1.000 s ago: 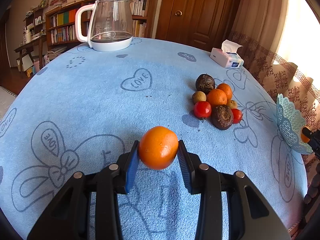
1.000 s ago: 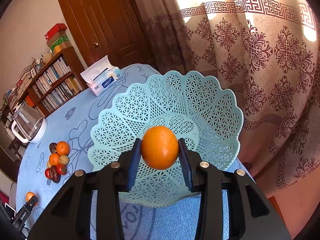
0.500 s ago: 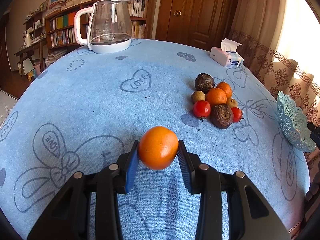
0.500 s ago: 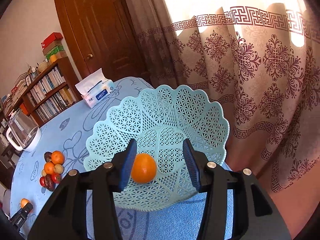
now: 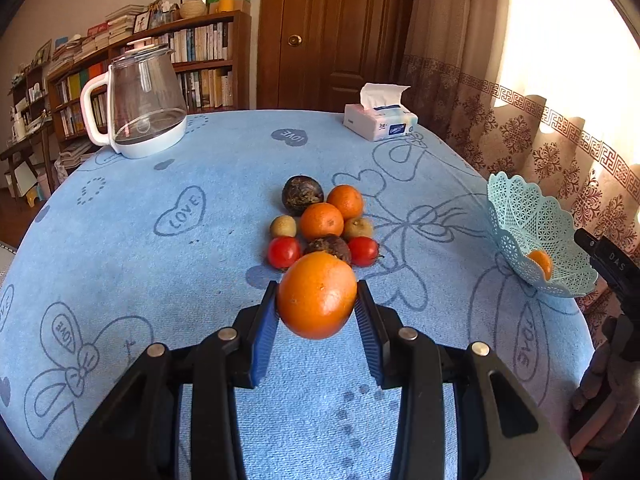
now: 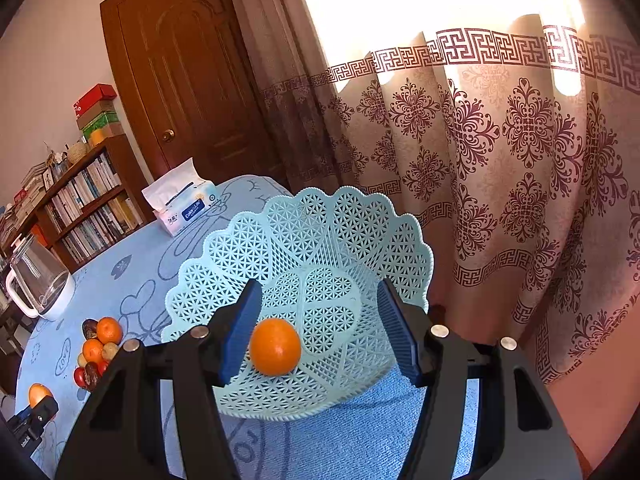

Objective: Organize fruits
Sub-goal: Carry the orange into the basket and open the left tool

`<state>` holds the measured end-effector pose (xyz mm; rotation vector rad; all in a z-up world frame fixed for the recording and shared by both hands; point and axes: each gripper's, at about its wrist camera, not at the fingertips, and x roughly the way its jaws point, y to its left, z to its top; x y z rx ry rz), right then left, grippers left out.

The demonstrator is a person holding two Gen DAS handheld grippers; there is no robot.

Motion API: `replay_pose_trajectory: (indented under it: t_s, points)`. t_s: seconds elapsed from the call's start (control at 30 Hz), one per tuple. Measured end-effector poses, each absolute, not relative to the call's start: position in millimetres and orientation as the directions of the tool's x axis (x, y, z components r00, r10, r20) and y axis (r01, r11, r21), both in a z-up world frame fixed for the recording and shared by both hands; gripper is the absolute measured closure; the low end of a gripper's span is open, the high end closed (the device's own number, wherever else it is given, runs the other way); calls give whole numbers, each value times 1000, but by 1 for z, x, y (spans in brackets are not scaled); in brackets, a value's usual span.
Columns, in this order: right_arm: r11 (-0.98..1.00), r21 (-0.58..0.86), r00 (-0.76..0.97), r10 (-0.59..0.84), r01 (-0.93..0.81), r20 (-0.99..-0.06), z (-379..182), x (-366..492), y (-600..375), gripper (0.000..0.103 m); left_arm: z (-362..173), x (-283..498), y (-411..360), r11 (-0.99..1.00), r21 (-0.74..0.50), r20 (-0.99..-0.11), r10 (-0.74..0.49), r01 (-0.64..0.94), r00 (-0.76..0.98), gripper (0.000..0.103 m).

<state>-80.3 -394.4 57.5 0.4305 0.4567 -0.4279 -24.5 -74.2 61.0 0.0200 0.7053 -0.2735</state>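
Released from the right gripper (image 6: 320, 320), whose jaws have just been opening, one orange (image 6: 275, 346) lies in the basket (image 6: 360, 236) between them; the left gripper (image 5: 316, 312) clamps another orange (image 5: 317, 294).

A pale turquoise lattice basket (image 6: 352, 240) sits on the blue heart-printed tablecloth (image 5: 160, 264), before maroon-patterned beige curtains (image 6: 520, 152).

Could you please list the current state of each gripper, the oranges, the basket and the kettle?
left gripper: shut on an orange, held above the tablecloth.
right gripper: open, jaws just opened.
released orange: lying in the basket.
basket: upright.
kettle: upright, lid on.
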Motion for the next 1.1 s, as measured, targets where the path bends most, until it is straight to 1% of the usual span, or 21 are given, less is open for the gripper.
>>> replay_pose_trajectory:
  t_s: [0.13,0.37,0.5,0.7,0.93,1.0,1.03,1.07,1.1]
  points:
    - [817,303,804,-290,491,-519,54,-78,-398,40,69,-19,-113,932,-79,-641,-319,354,698,65]
    - [798,316,797,-305,512,-522,51,-80,-403,40,79,-3,-174,861,-146,-655,-453,487,605,65]
    - [794,319,794,-307,517,-524,51,-79,-404,40,80,1,-204,834,-129,-650,-480,537,589,65]
    - [790,315,786,-310,526,-535,49,-77,-406,40,72,9,-235,803,-110,-673,-494,585,551,65]
    - [786,319,786,-313,529,-533,49,-78,-407,40,75,6,-248,772,-122,-644,-539,624,542,64]
    - [786,313,785,-322,533,-529,49,-79,-406,40,78,3,-250,762,-116,-632,-551,637,545,59]
    - [785,318,788,-320,531,-525,49,-80,-407,40,79,2,-250,758,-117,-628,-557,641,544,44]
    - [782,319,787,-325,535,-525,50,-80,-408,39,80,2,-249,763,-115,-619,-556,636,555,37]
    - [780,323,788,-324,536,-524,50,-81,-408,39,81,1,-247,765,-115,-611,-558,634,562,34]
